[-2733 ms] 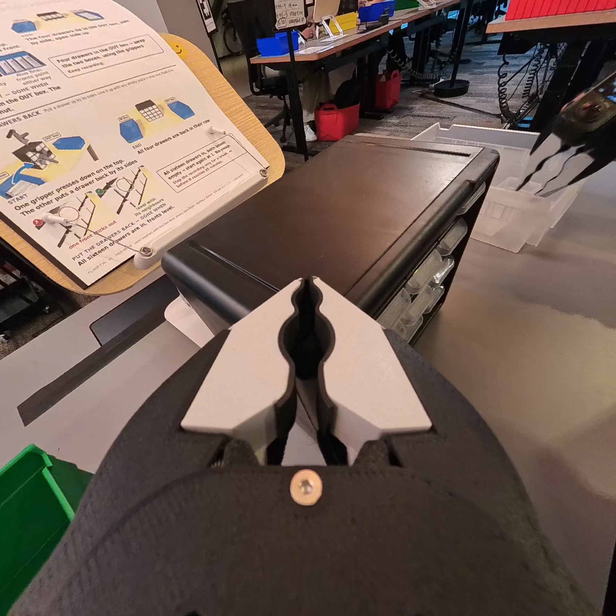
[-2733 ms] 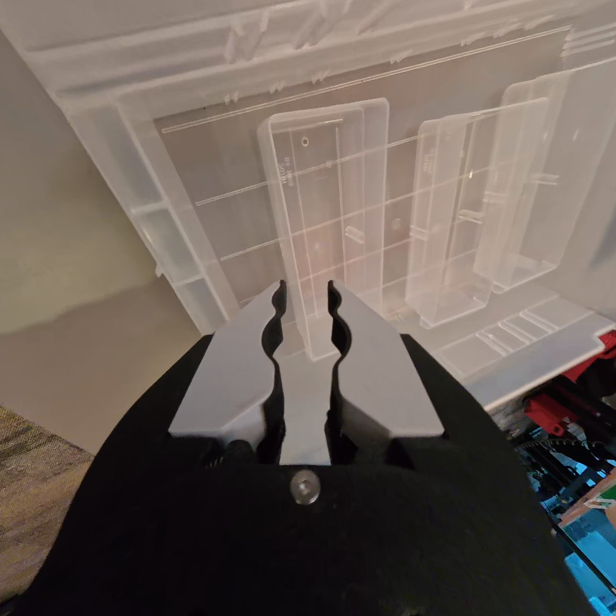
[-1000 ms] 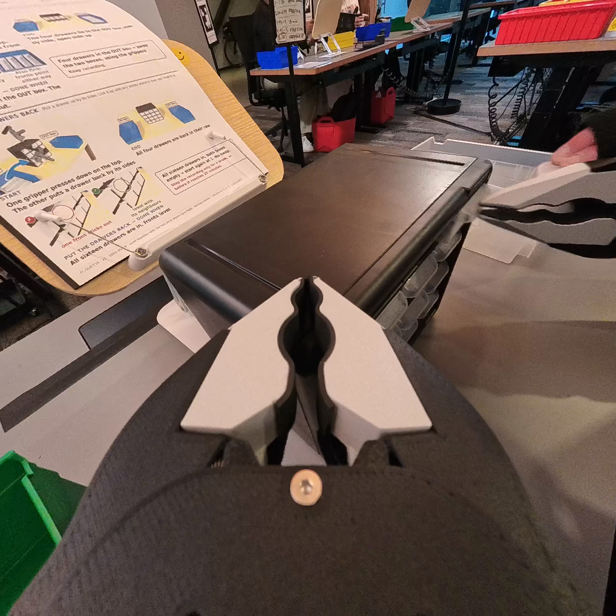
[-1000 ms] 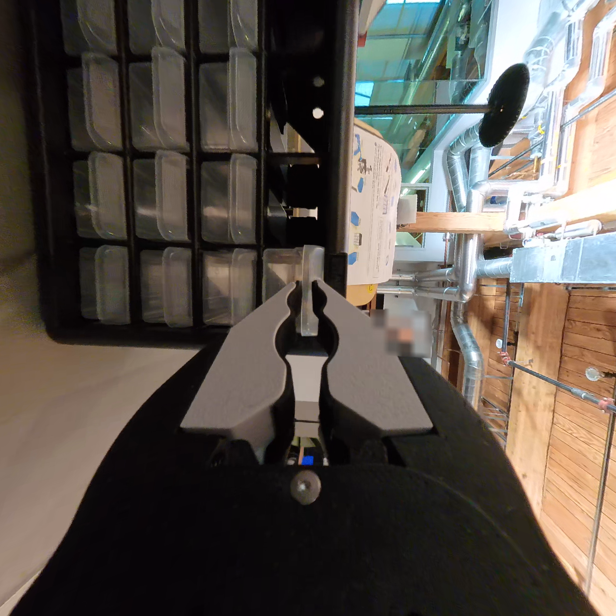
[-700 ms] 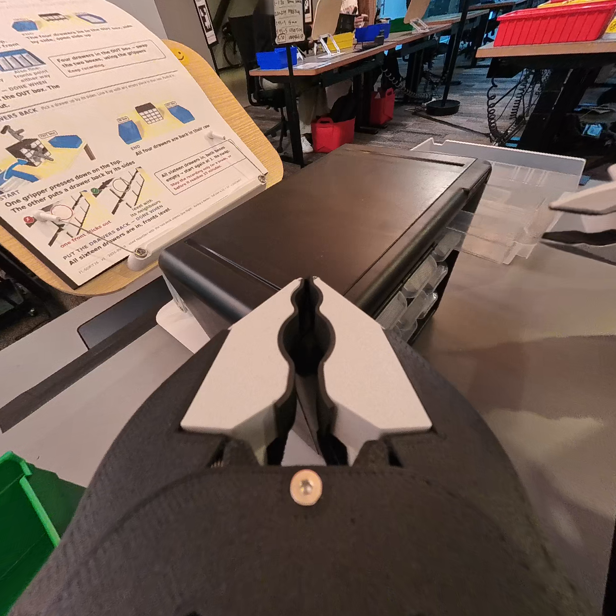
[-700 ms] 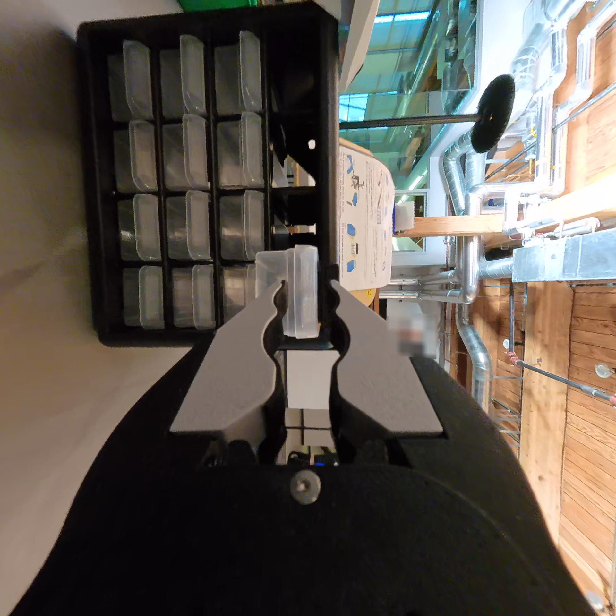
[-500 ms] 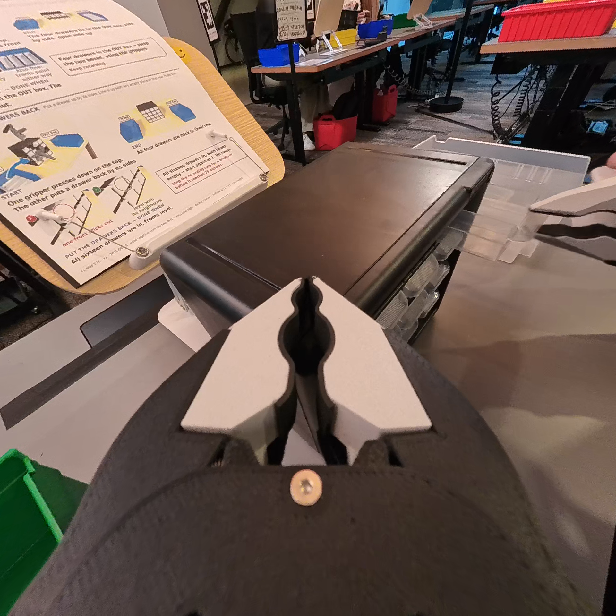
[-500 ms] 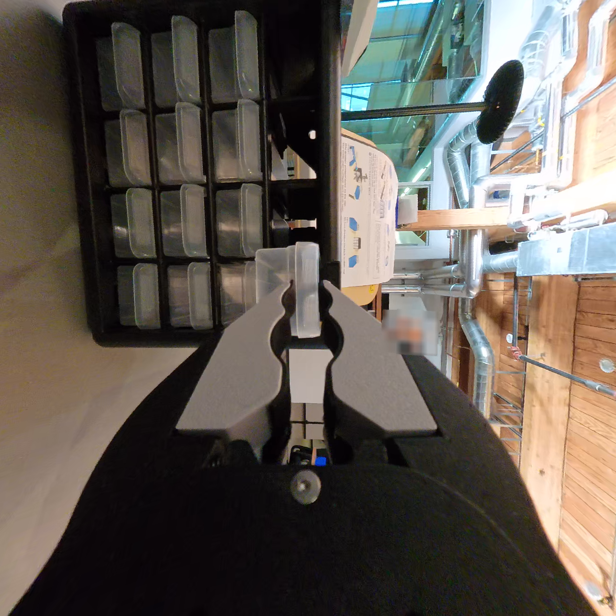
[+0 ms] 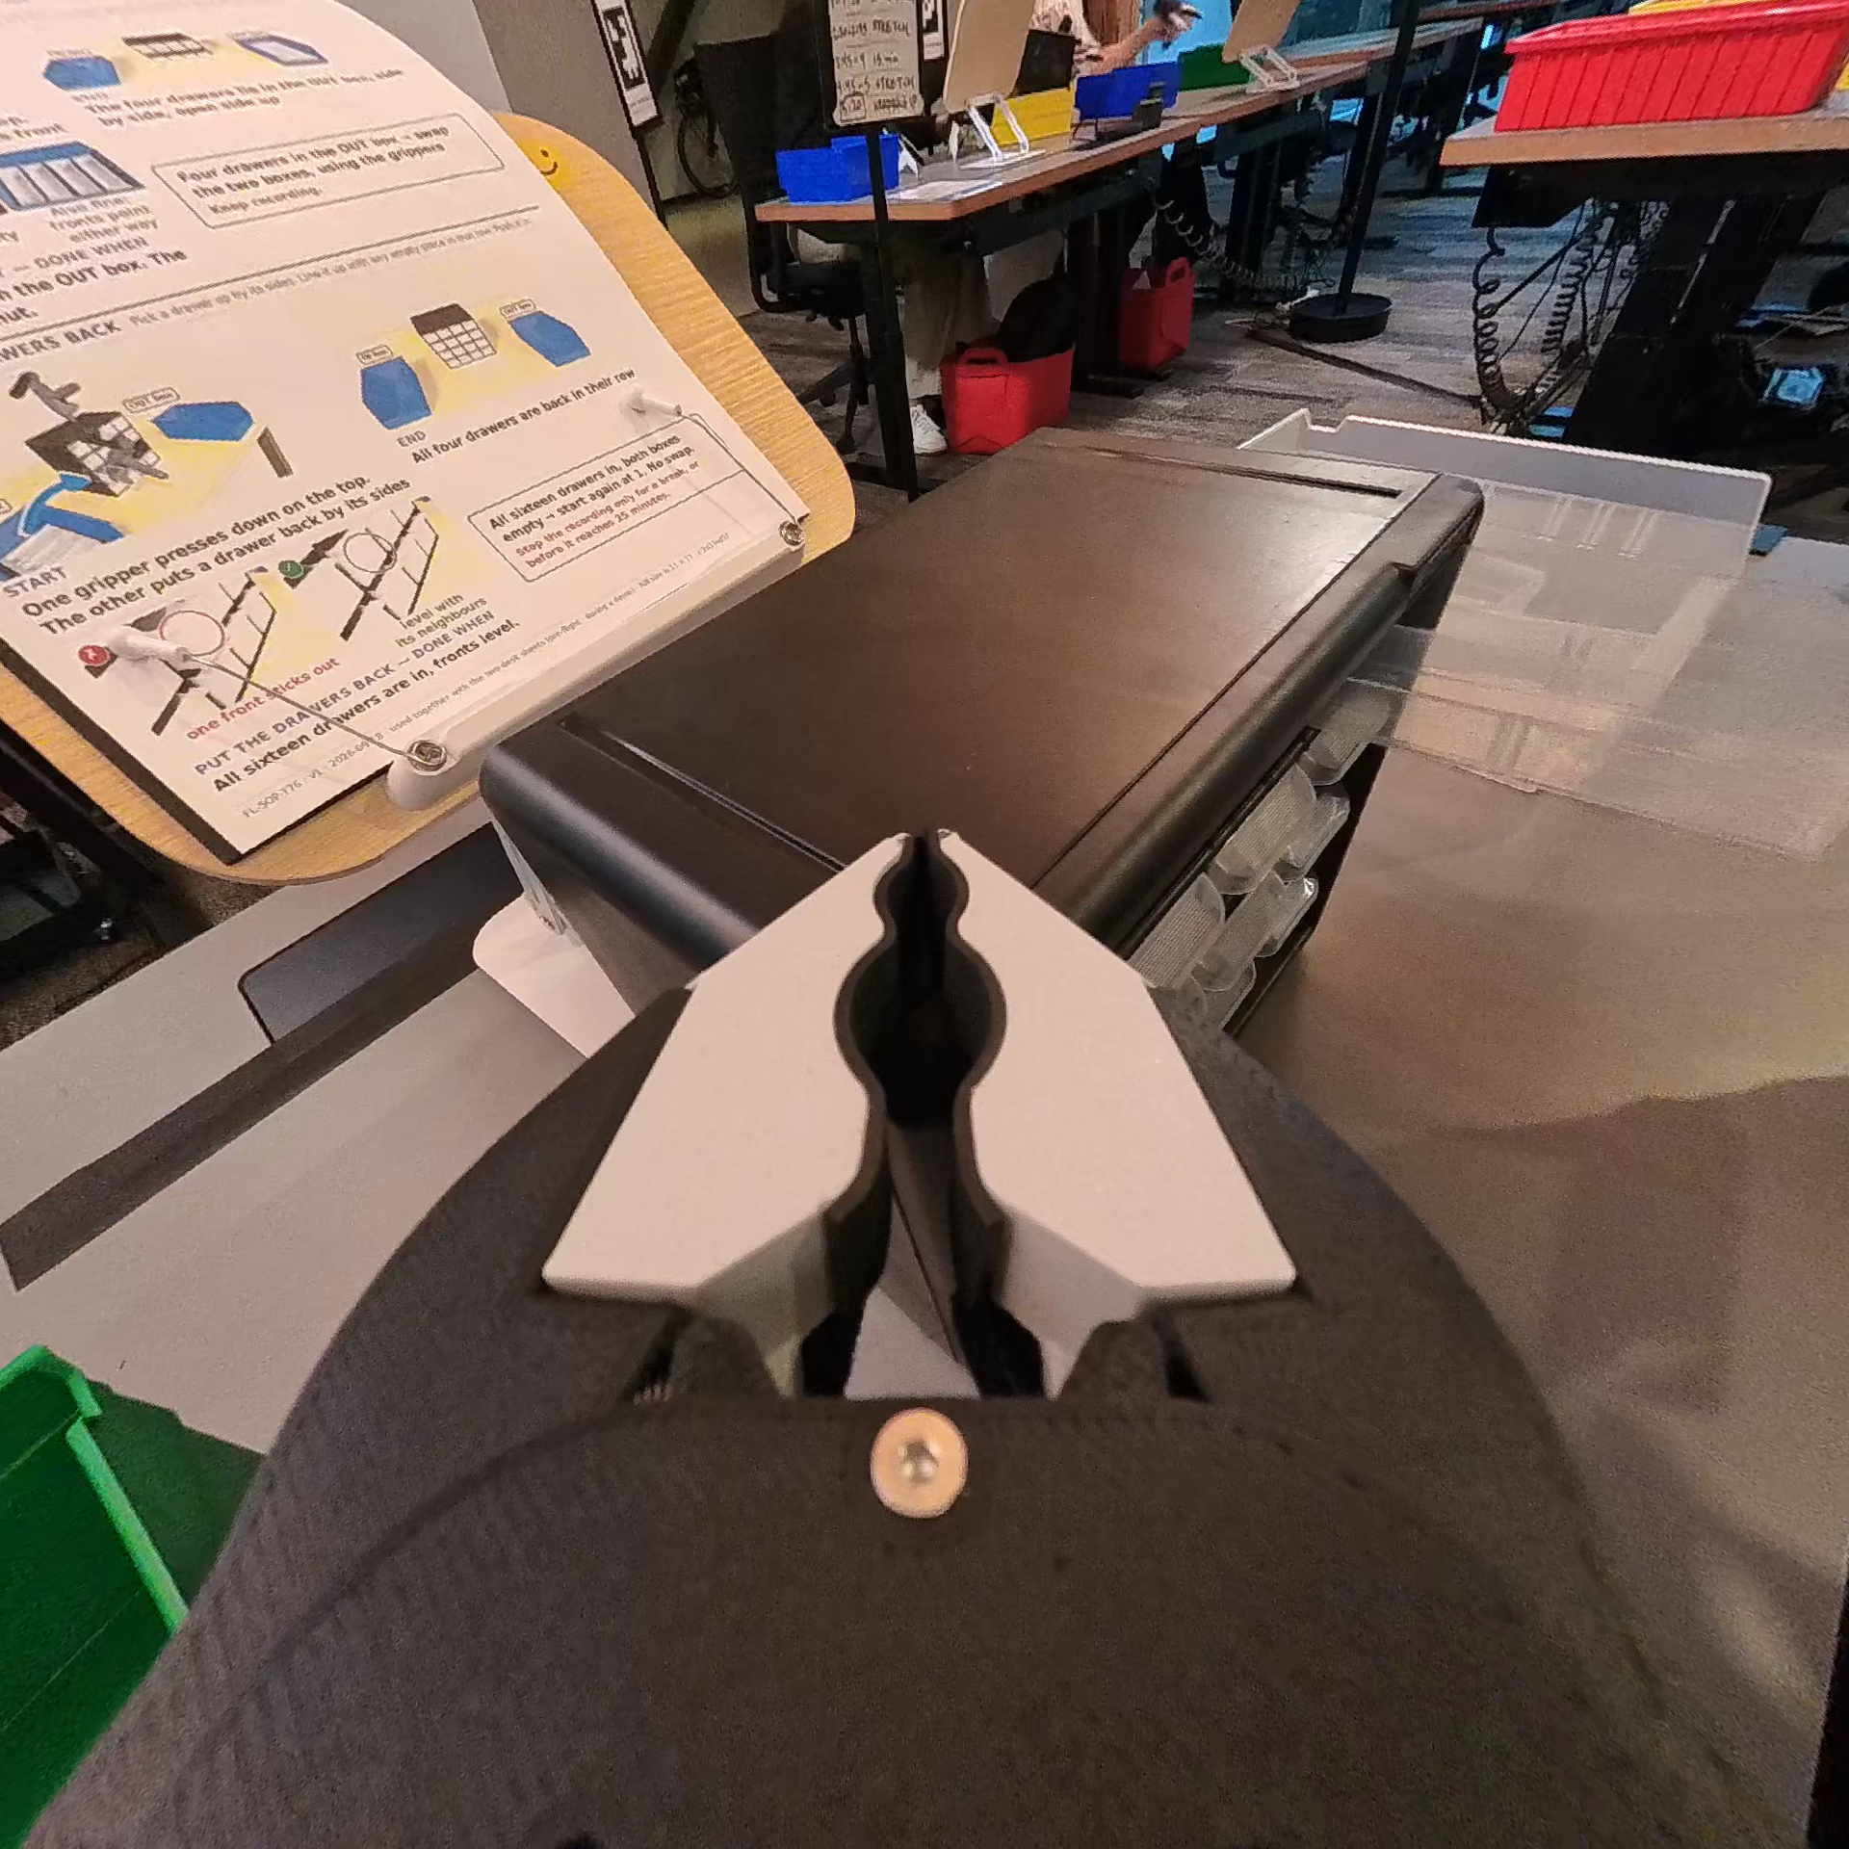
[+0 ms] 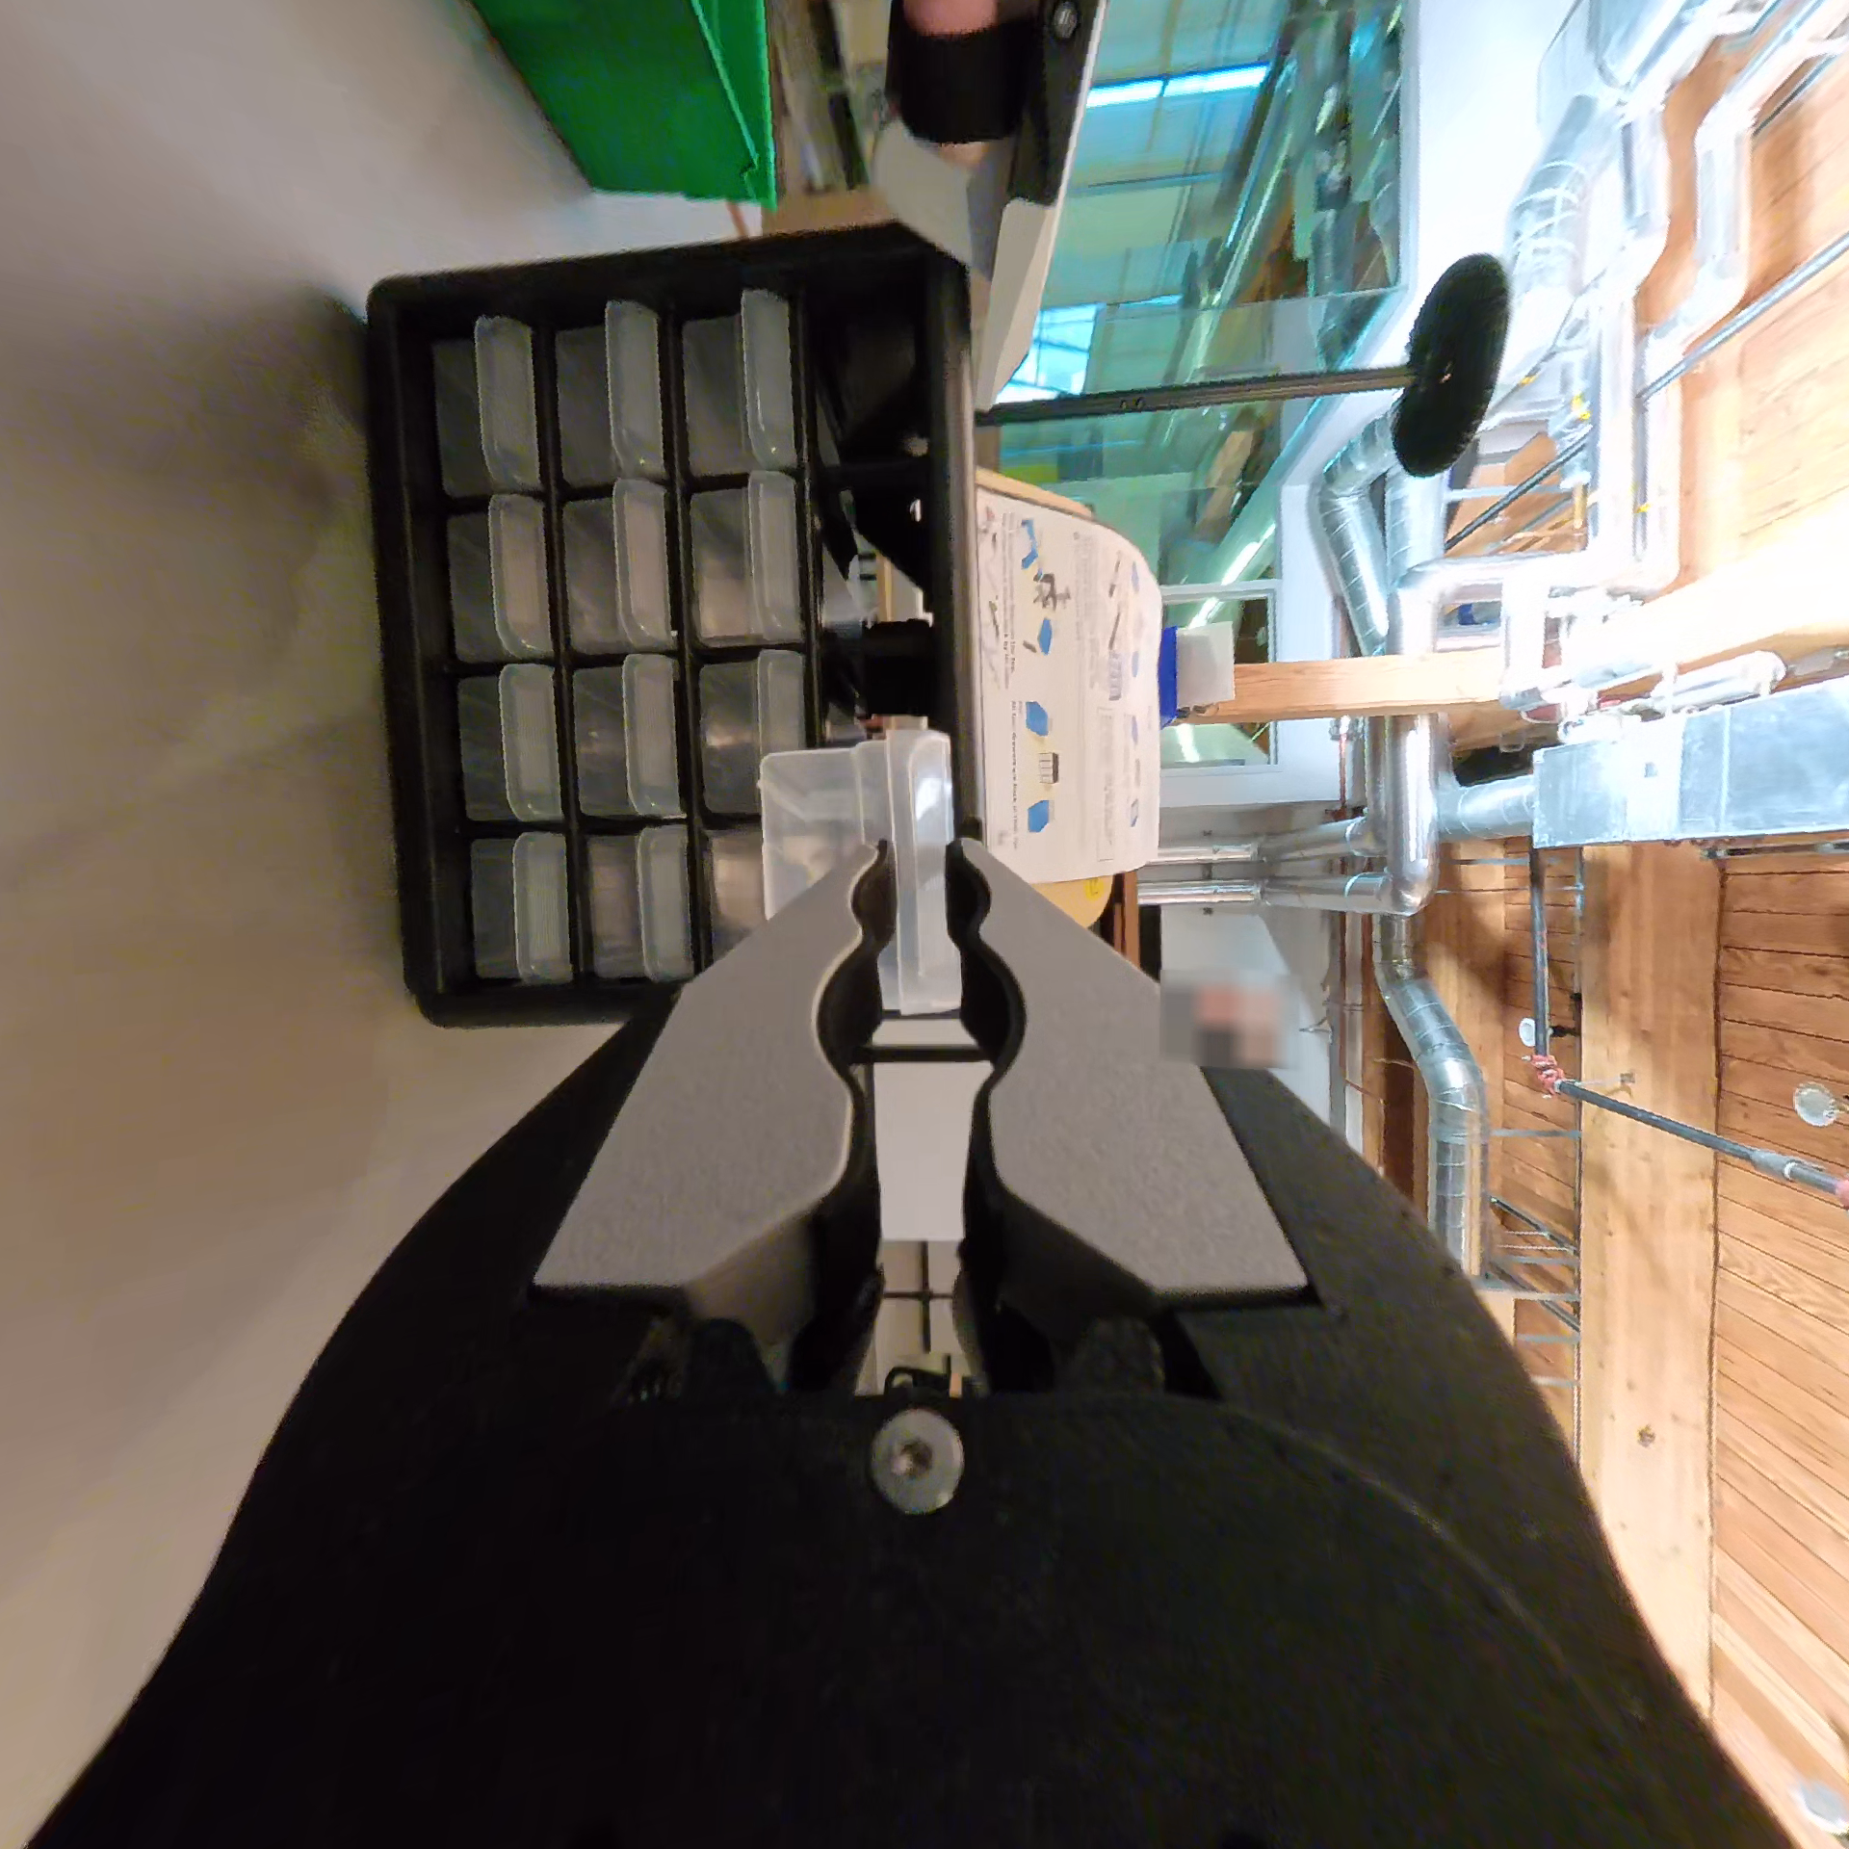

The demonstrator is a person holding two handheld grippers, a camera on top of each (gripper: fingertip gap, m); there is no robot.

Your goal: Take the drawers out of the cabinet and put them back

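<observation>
As the clear drawer [image 10: 905, 880] looks light, thin, slippery: hold its front lip | right gripper [image 10: 920, 862] clamped on lip | left gripper [image 9: 926, 850] closed, empty, on cabinet [image 9: 1001, 640].

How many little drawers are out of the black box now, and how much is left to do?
Twelve clear drawers sit in the cabinet; its top row has three empty slots. The right gripper grips the fourth drawer at its handle, partway out. The left gripper, shut, rests on the cabinet's top. Left: finish this drawer, the others, then return them all.
</observation>
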